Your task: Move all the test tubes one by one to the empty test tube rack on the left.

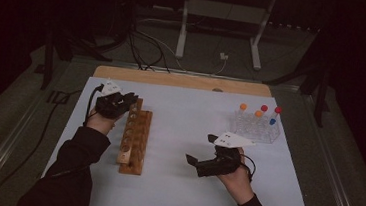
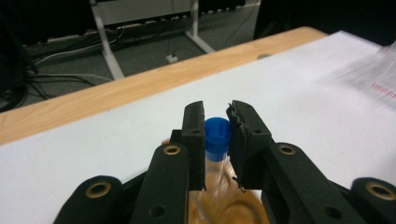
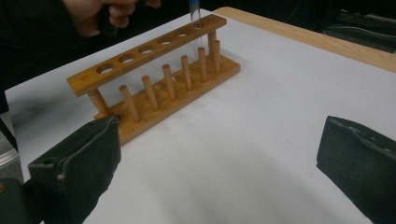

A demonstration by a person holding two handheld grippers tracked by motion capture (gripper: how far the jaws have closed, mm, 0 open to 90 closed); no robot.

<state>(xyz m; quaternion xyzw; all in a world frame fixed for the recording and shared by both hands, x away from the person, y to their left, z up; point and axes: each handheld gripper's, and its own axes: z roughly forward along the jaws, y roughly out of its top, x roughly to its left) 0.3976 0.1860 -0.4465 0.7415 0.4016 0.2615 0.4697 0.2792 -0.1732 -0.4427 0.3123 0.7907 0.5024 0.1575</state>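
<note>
Tube (image 2: pixel 216 154) with blue cap, clear glass body, your left gripper (image 2: pixel 217 135) clenching it just below the cap, lowering into the wooden rack's (image 3: pixel 154 74) end hole, your right gripper (image 1: pixel 201 152) hanging released nearby.

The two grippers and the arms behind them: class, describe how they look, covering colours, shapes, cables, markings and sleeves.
Both are black handheld tools. The left gripper has bulky fingers with ridged pads and brass-ringed holes, and a dark cable loops from it. The right gripper has broad, flat black fingers. Each carries a pale three-cornered plate with small dark marks. Both forearms wear dark long sleeves.
</note>
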